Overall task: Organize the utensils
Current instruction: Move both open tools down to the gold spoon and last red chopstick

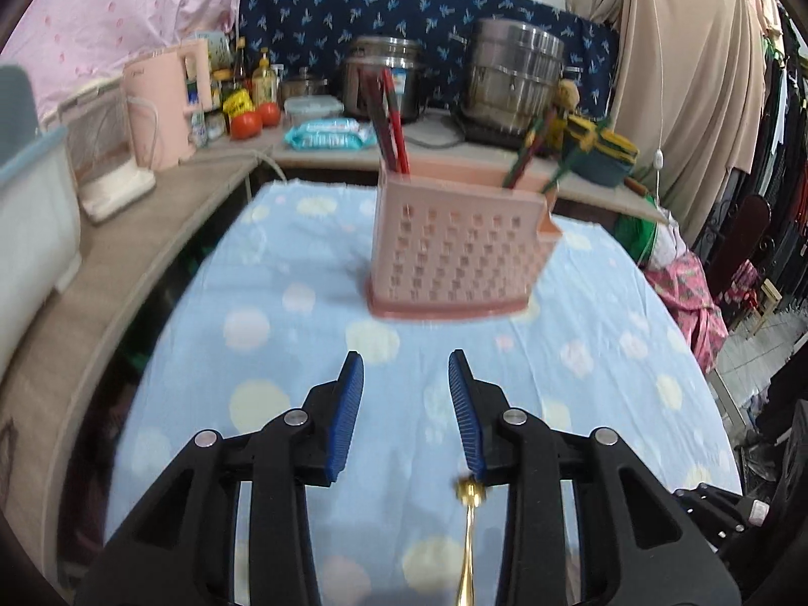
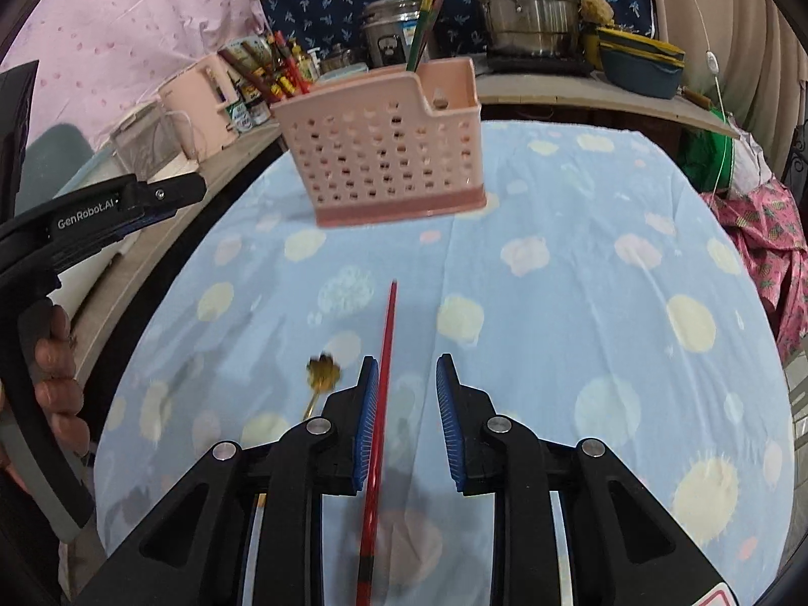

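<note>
Pink perforated plastic forms the utensil holder [image 1: 454,247], which stands upright on the far half of a table covered by a light-blue dotted cloth [image 1: 283,262]. Its left compartment holds several red and dark chopsticks [image 1: 391,121], standing tilted. The right compartment holds green and red chopsticks [image 2: 421,25]. A small lower pocket sits at the right end; its contents cannot be made out.

The left gripper [image 1: 406,361] hangs above the near cloth with its jaws apart and nothing between the blue pads. A gold-handled utensil [image 1: 468,535] lies on the cloth below, just beside the right finger; its ornamental end shows in the right wrist view, blurred.

The right gripper [image 2: 406,362] has its jaws partly apart. A single red chopstick [image 2: 382,404] lies along the inner face of the left pad; the right pad stands clear of it. Contact with the left pad cannot be determined.

On the counter beyond stand steel pots [image 1: 512,76].
</note>
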